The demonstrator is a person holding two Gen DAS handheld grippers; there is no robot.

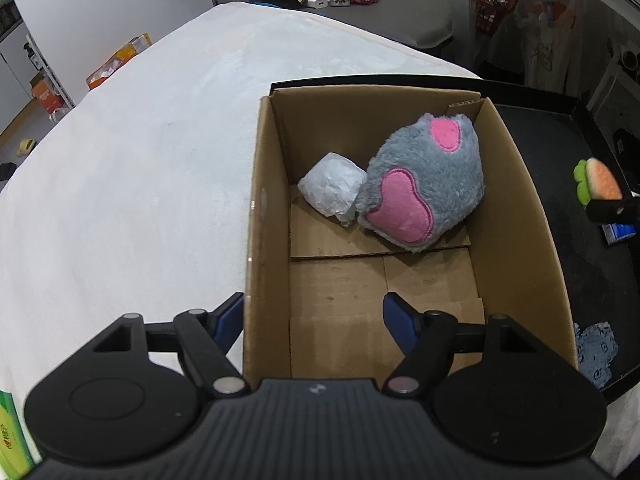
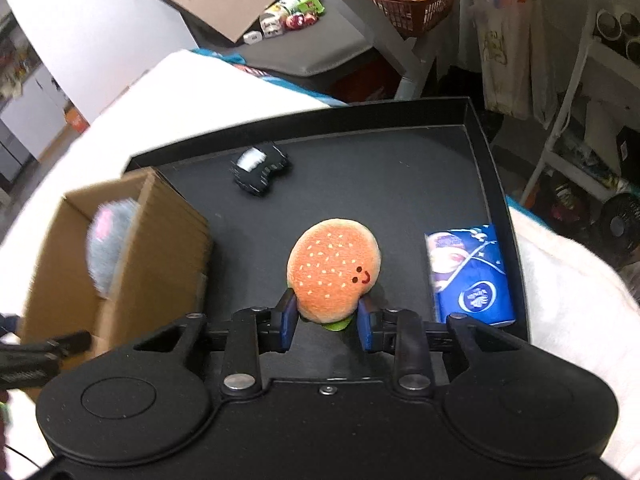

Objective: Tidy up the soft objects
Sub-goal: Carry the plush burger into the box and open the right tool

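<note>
The right gripper [image 2: 326,322] is pinching the burger plush [image 2: 334,270] for boxing, while the left gripper [image 1: 314,320] is straddling the cardboard box [image 1: 256,216] wall, jaws spread, steadying it.

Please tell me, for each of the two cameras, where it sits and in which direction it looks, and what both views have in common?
Left wrist: on the left gripper, looking down and forward into the box holding a grey plush and white bundle; open blue fingers straddle the box's left wall.
Right wrist: on the right gripper, looking forward over the black tray; its fingers clamp the burger plush.
Shared: box, grey plush, tray, burger plush, blue pack.
</note>
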